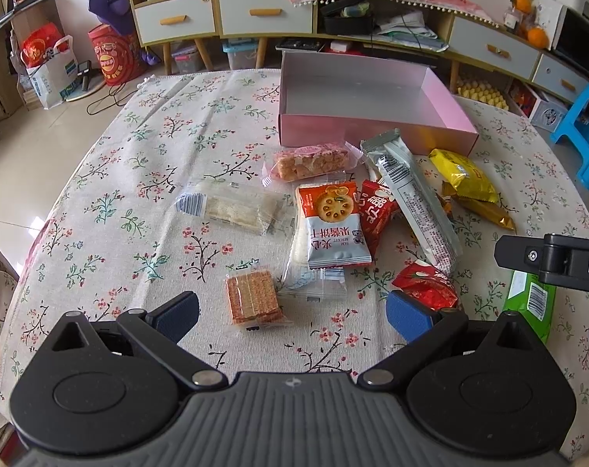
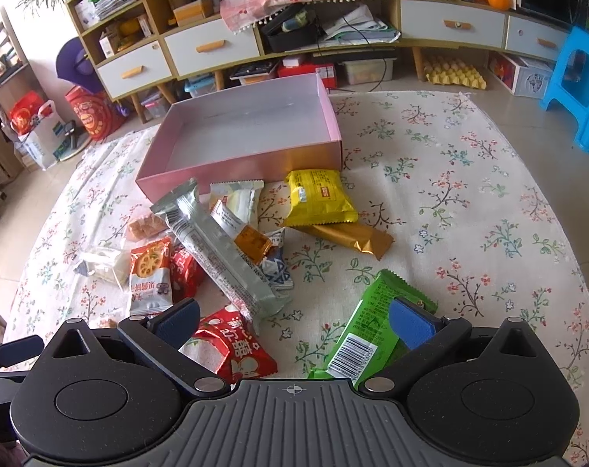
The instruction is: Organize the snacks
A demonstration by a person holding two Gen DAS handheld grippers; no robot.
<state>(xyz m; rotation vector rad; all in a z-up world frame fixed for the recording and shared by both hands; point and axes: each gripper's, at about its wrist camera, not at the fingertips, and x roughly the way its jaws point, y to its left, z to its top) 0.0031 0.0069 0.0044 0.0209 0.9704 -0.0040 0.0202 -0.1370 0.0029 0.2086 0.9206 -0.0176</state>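
Note:
A pink box (image 1: 372, 134) (image 2: 232, 173) stands open and empty at the far side of the floral tablecloth. Wrapped snacks lie scattered in front of it: a long silver bar (image 1: 411, 194) (image 2: 216, 253), a yellow pack (image 1: 465, 173) (image 2: 318, 196), a gold bar (image 2: 349, 235), a jam biscuit pack (image 1: 331, 225) (image 2: 150, 276), red packs (image 1: 426, 286) (image 2: 228, 344) and an orange wafer pack (image 1: 251, 297). My left gripper (image 1: 292, 313) hangs open above the orange wafer pack. My right gripper (image 2: 294, 323) is open, its right finger over a green pack (image 2: 368, 330).
The table (image 2: 469, 194) is covered by a floral cloth; its right half holds no snacks. A low cabinet with drawers (image 1: 263, 11) lines the back wall. A blue stool (image 2: 578, 89) stands at the right. Bags (image 1: 49, 66) sit on the floor at the left.

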